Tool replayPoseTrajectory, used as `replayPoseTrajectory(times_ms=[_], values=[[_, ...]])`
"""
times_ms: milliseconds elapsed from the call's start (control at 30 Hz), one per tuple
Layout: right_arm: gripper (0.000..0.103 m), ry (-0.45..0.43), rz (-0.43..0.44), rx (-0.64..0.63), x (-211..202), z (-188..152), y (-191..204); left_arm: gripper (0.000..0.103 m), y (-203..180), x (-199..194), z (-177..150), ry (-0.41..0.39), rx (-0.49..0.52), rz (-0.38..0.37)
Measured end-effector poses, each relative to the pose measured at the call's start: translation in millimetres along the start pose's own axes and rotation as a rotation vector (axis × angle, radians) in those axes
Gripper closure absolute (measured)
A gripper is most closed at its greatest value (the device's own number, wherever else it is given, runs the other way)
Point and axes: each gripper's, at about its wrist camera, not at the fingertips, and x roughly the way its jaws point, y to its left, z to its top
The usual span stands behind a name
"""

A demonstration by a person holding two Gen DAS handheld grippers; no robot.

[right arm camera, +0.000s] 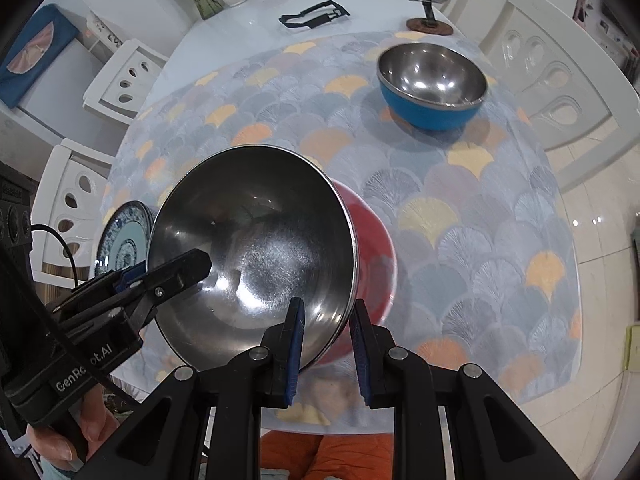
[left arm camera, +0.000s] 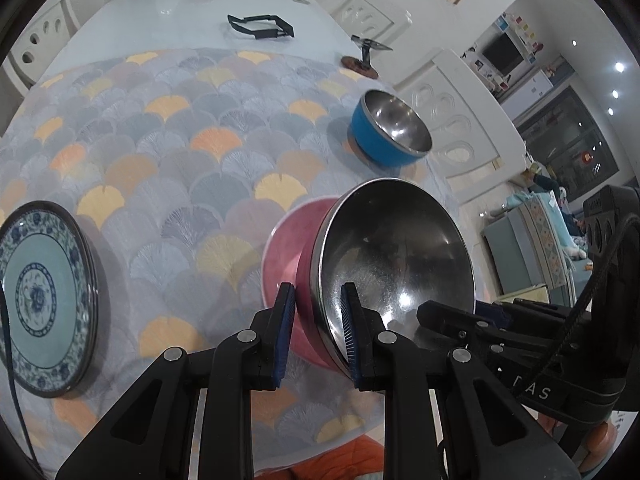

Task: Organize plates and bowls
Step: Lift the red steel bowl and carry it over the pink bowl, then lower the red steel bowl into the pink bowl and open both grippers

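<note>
We hold the red bowl [left arm camera: 288, 248] between both grippers, lifted and tipped above the patterned cloth [left arm camera: 160, 152] on the worktop [left arm camera: 200, 4], and take it as our landmark

Left of the red bowl lies the blue-and-white plate [left arm camera: 44, 300], flat on the cloth and well apart. If we swing the bowl that way while it hangs tilted, its rim could clip the plate's edge

At the bowl itself, the left gripper [left arm camera: 316, 332] has its jaws closed on the near rim, one pad on the red outside, the other on the steel inside. The right gripper [right arm camera: 326, 340] has its jaws closed on the rim at another point. We judge the main risk to be here: smooth steel, a thin rim and two separate hands. If our hands drift apart or twist unevenly, the rim may slide out of one pair of jaws and the bowl drop onto the cloth

Beyond and right of the red bowl stands the blue bowl [right arm camera: 432, 88], upright, near the worktop's edge. If we mean to nest the two, a hard or off-centre landing could push it toward that edge

Farther beyond, a black frame [left arm camera: 260, 26] and a small stand [left arm camera: 364, 60] lie clear of our path
</note>
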Motion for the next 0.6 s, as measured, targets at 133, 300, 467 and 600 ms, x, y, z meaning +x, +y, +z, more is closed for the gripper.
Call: replayPoseTrajectory(times_ms=[133, 300, 467, 600], values=[[0.081, 0.002, -0.012, -0.001, 2, -4, -5, 0.084, -3, 6, -4, 0.016, 0.012, 0.007], [0.080, -0.005, -0.025, -0.003, 3, -7, -6, 0.084, -6, 12, -4, 0.031, 0.034, 0.027], [0.080, -0.008, -0.028, -0.002, 3, -7, -6, 0.084, -8, 19, -3, 0.050, 0.050, 0.049], [0.080, -0.003, -0.029, -0.001, 5, -5, -5, 0.084, -6, 23, -2, 0.062, 0.053, 0.059]])
